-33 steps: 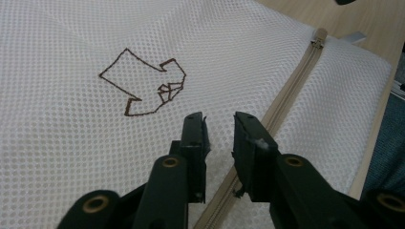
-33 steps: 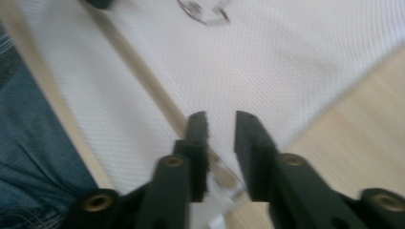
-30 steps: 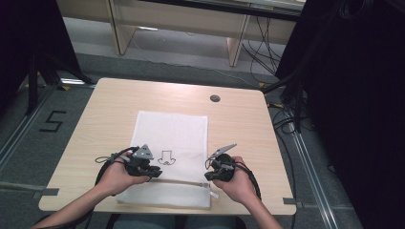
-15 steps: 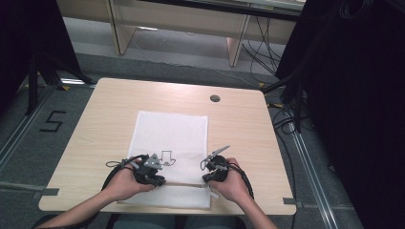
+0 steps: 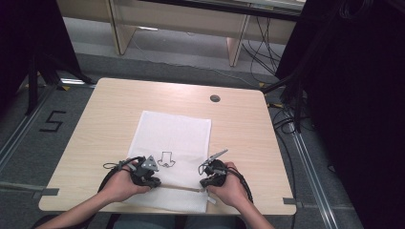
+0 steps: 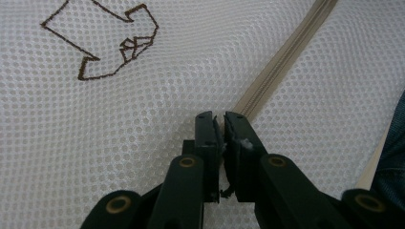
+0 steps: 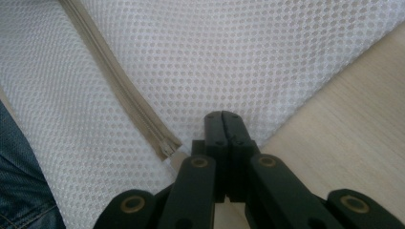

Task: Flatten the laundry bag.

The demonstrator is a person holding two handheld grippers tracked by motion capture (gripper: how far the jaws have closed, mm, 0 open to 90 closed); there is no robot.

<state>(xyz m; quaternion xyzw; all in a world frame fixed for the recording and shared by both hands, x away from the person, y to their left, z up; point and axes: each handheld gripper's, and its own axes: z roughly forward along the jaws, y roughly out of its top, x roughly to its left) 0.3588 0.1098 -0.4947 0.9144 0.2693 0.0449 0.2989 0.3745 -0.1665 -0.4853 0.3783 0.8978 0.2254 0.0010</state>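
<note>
1. The white mesh bag [image 5: 174, 143] lies flat on the counter [image 5: 105, 109], its zipper [image 6: 282, 67] along the near end.
2. Left gripper [image 6: 218, 121] and right gripper [image 7: 223, 119]: jaws pressed together, pinching mesh beside the zipper.
3. Risk: thin mesh may slip free; pulling unevenly could bunch the bag.

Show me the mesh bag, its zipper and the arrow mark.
mesh bag [image 5: 174, 131], high view, bare white mesh at its middle
zipper [image 6: 282, 67], left gripper view, beige tape mid-run
arrow mark [image 6: 102, 40], left gripper view, inside the brown outline
</note>
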